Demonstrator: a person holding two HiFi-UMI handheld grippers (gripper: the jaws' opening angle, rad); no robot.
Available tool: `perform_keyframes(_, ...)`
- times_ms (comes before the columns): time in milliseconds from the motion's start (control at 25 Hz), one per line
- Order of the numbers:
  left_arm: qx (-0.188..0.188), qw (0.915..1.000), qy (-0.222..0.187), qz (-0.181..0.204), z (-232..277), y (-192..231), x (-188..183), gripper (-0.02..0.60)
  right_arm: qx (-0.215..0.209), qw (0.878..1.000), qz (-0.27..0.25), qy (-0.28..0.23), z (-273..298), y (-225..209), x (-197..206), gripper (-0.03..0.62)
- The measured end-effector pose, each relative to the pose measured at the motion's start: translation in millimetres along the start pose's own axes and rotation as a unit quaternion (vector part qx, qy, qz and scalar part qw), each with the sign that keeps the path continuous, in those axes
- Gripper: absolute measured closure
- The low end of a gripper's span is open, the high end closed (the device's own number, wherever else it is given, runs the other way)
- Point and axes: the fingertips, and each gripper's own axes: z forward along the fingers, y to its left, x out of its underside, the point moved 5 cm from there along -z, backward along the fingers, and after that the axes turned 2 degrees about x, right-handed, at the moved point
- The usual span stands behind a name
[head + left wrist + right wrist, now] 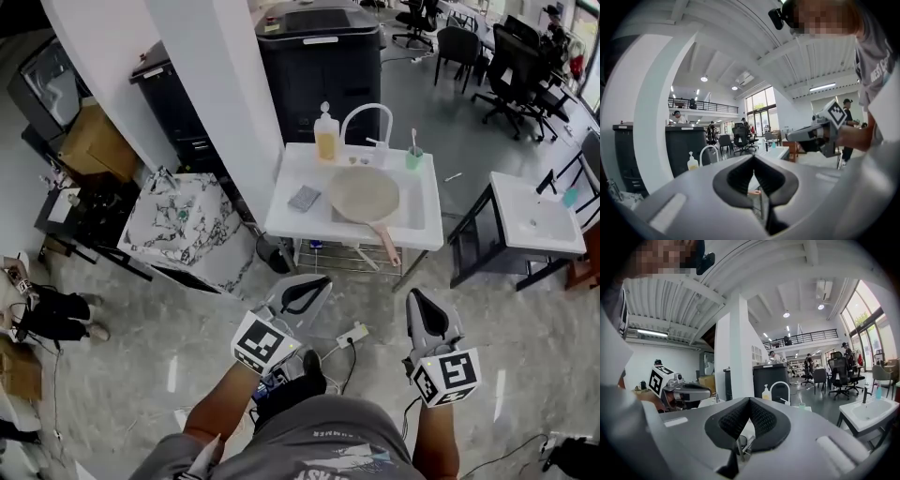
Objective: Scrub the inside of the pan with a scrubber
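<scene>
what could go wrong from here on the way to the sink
1. The power strip and its cable lie on the floor between the person and the sink; a trip seems possible.
2. The pan handle juts past the sink's front edge, so an arriving gripper might knock it.
3. The left gripper and right gripper are shut; they must open before taking the scrubber.

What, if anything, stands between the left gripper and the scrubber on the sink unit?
Nothing visible. The left gripper, shut and empty, is short of the sink unit, with only floor between; a power strip lies low by the feet. The scrubber lies uncovered, left of the pan.
</scene>
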Motion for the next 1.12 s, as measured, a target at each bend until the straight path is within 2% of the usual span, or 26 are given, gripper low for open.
perform_keyframes(240, 0.029, 0.9996, 0.002, -0.006, 14.1, 59.7, 9.3, 0.580, 0.023, 1.000, 0.005, 0.008, 59.7, 6.2, -4.3, 0.592)
perform_keyframes(560, 0.054, 0.9984, -0.008, -0.014, 27.6, 103.9, 17.4, 0.580, 0.043, 0.999, -0.013, 0.019, 99.6, 11.0, -17.5, 0.592)
perform_keyframes(840, 0.041, 0.9988, 0.002, -0.025, 59.6, 112.4, 28.6, 0.580, 0.029, 0.999, -0.021, 0.023, 123.1, -22.1, -18.4, 0.592)
perform_keyframes(1120, -0.011, 0.9995, 0.017, -0.026, 117.0, 106.5, 13.4, 0.580, -0.028, 0.999, -0.015, 0.011, 150.7, -92.9, -25.9, 0.592)
